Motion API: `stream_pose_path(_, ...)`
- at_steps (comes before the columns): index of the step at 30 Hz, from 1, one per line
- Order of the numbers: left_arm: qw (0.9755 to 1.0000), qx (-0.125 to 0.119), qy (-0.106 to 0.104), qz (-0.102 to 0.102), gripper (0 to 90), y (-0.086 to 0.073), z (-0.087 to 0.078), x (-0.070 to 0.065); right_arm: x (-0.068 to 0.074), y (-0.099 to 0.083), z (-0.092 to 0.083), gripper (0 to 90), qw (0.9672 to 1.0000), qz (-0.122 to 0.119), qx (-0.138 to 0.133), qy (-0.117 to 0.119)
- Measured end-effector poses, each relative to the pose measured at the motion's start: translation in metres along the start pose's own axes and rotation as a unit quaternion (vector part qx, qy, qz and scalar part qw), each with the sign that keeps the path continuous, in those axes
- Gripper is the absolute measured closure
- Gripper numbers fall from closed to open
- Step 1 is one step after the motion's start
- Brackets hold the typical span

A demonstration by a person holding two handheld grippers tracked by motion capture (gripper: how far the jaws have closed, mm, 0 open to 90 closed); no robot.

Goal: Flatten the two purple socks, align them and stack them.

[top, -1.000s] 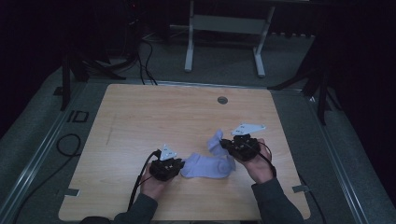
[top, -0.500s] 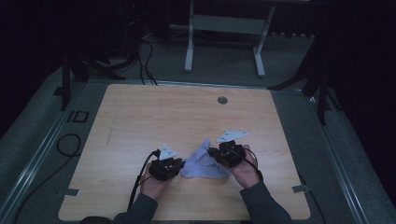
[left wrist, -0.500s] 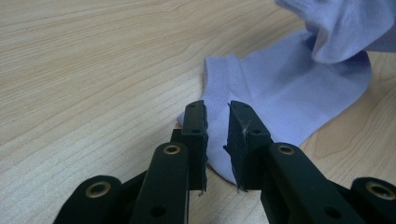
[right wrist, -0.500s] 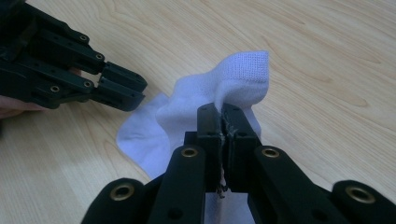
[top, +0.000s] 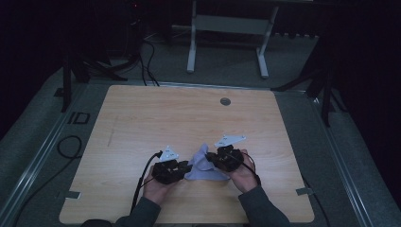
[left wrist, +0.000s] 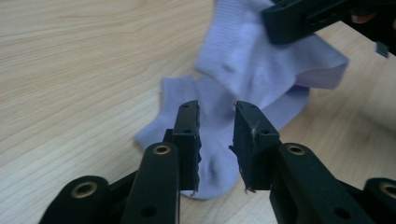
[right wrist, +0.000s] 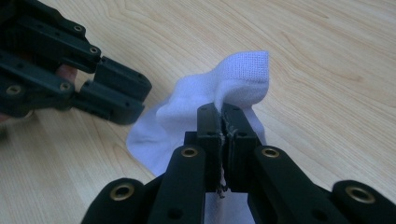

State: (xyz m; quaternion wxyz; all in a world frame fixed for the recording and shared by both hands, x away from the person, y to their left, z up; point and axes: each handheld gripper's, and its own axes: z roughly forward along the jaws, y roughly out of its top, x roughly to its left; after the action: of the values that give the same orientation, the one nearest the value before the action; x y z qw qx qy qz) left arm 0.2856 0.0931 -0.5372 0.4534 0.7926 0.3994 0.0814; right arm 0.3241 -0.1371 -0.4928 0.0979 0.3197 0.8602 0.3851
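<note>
A pale lavender sock (top: 204,166) lies near the front edge of the wooden table (top: 165,118), one end folded up and over. My right gripper (right wrist: 223,116) is shut on that raised end of the sock (right wrist: 243,77) and holds it just above the part that lies flat. My left gripper (left wrist: 216,135) is at the sock's (left wrist: 261,70) other end. Its jaws have just been opening; the sock shows in the gap between them, and the pads do not press on it. In the high view the left gripper (top: 187,169) and the right gripper (top: 213,161) sit close together.
A round grommet (top: 225,101) sits in the table near its far edge. Bare wood stretches behind and to both sides of the hands. A cable (top: 144,172) trails back from the left gripper. A metal stand (top: 227,28) is on the dark floor beyond.
My right gripper has carried its end of the sock left and down toward the left gripper, folding the sock over. The left hand stayed in place.
</note>
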Motion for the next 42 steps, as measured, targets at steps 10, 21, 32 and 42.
stream_pose_path(10,0.9997,0.021,-0.013,0.002,62.2,0.001,0.013,-0.004,0.001,-0.001,0.003,86.7,1.0000,0.001,-0.006,0.007)
stream_pose_path(21,0.9997,0.023,-0.009,-0.004,86.9,0.004,0.018,-0.006,0.004,-0.002,0.006,85.9,0.9998,-0.010,0.005,0.017)
stream_pose_path(32,0.9999,0.015,-0.001,-0.008,88.6,0.006,0.012,-0.003,-0.007,-0.006,-0.022,67.6,0.9994,0.004,-0.033,0.008)
stream_pose_path(42,0.9998,0.017,0.001,-0.010,88.6,0.006,0.012,-0.003,-0.032,-0.047,-0.020,68.7,0.9966,0.040,0.040,-0.060)
